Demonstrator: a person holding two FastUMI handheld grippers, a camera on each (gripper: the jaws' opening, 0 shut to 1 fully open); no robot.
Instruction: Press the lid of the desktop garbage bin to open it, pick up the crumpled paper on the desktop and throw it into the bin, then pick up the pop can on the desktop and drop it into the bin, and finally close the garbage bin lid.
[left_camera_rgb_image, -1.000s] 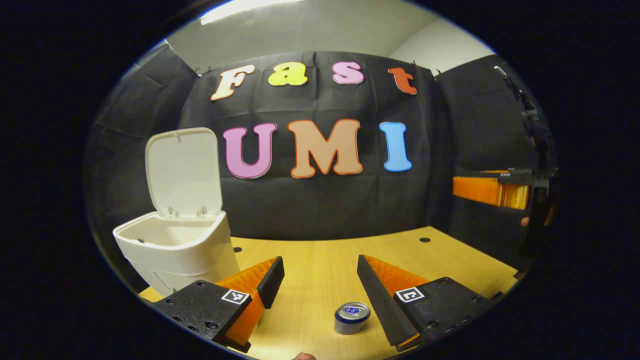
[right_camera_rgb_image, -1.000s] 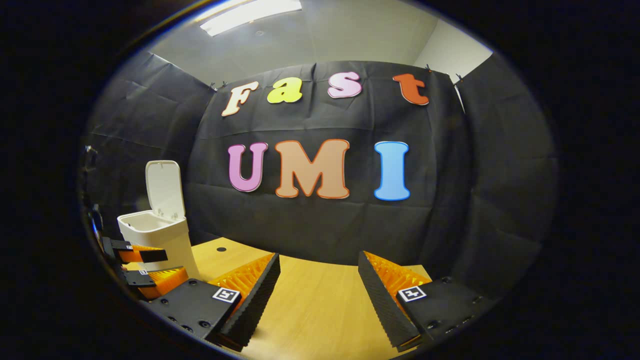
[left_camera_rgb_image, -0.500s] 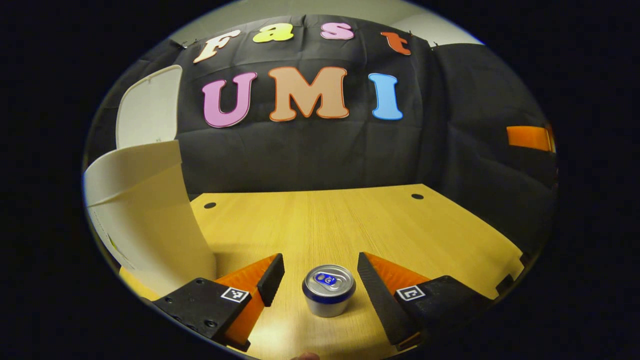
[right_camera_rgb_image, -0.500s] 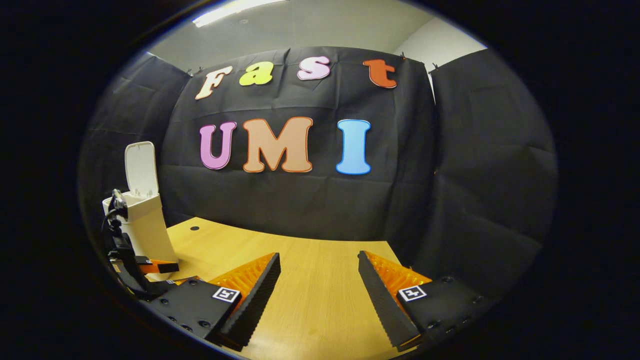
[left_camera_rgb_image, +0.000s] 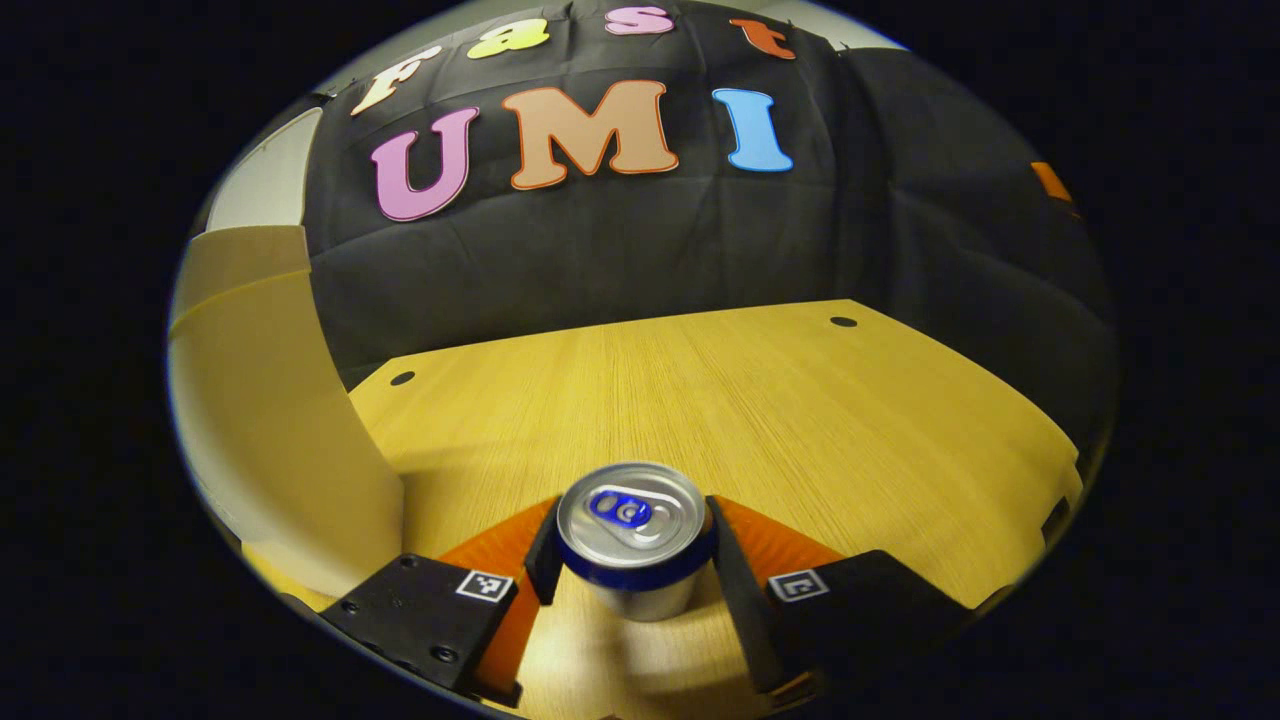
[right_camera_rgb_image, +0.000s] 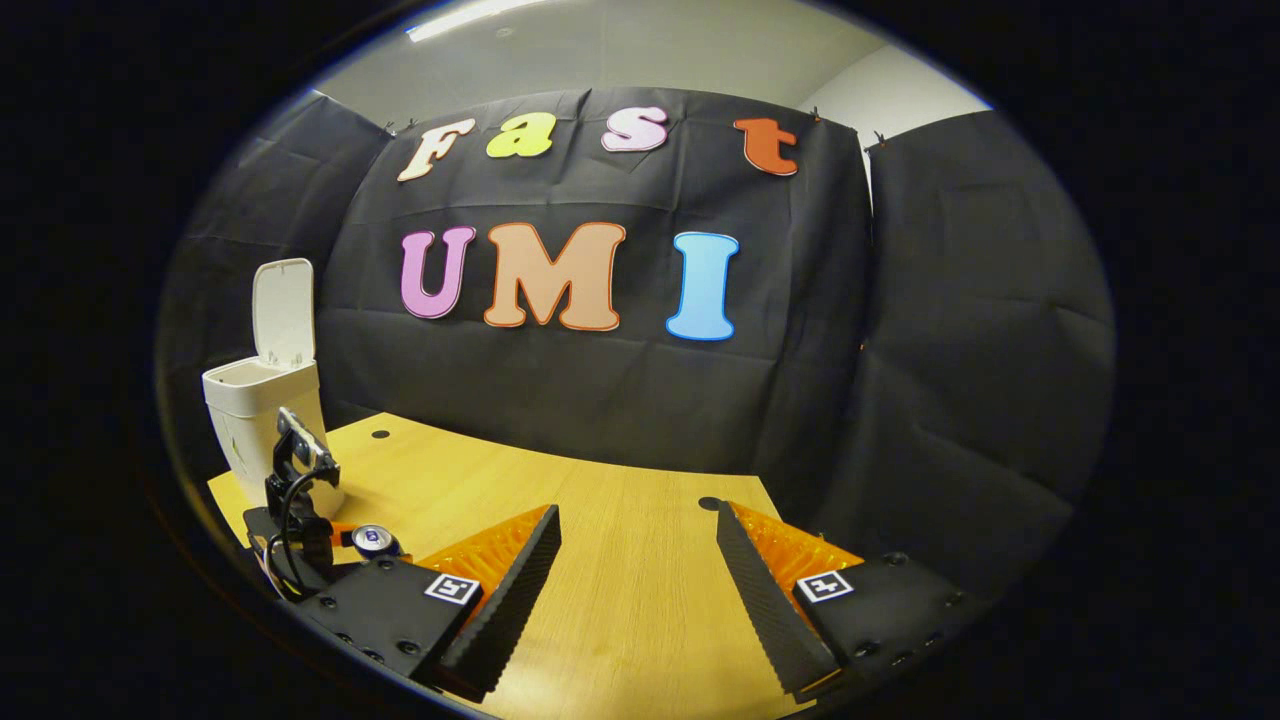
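Pop can upright on desktop, between left tongs fingers, both touching; bin beside.

In the left gripper view, the bin is cut off at the picture's left edge, its opening out of sight. The pop can hides the finger contact. In the right gripper view, the can appears too small to detail.

one pop can, one garbage bin, one table, two tongs
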